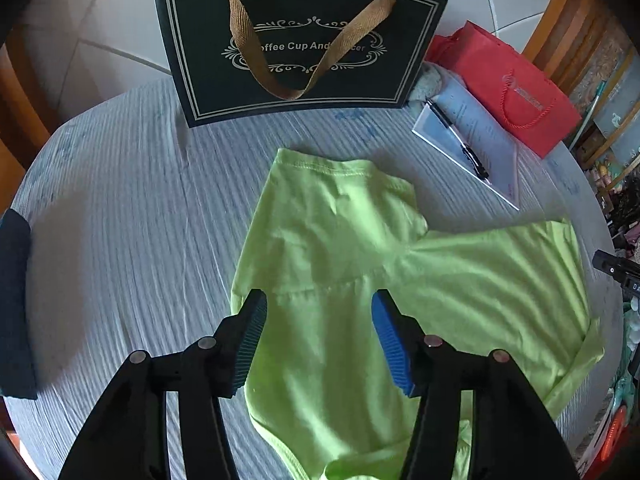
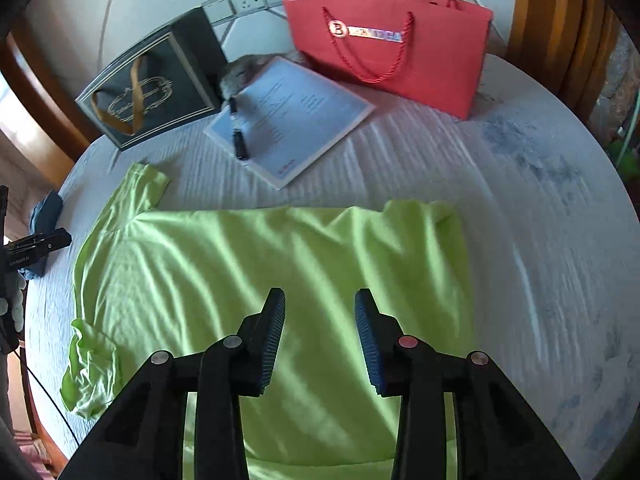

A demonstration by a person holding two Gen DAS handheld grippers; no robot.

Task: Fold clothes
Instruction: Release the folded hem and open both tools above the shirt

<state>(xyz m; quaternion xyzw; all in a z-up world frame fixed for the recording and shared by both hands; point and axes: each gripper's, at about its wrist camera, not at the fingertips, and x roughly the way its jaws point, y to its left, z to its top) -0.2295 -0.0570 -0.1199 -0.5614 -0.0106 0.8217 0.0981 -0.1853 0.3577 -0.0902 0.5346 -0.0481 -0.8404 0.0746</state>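
Two grippers hang over our lime-green shirt (image 2: 256, 272), which lies flat on the round table (image 2: 520, 208) — one sleeve folded in. Our left gripper (image 1: 319, 308) has its fingers apart, holding nothing. Our right gripper (image 2: 320, 306) is the same — fingers apart, empty. Behind the shirt stand a dark bag (image 1: 296, 40) and a red bag (image 2: 392, 48).

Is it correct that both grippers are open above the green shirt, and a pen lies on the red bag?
Not quite. The pen lies on the white booklet, not the red bag; the right wrist view shows it. Both the left gripper and right gripper are open above the green shirt.
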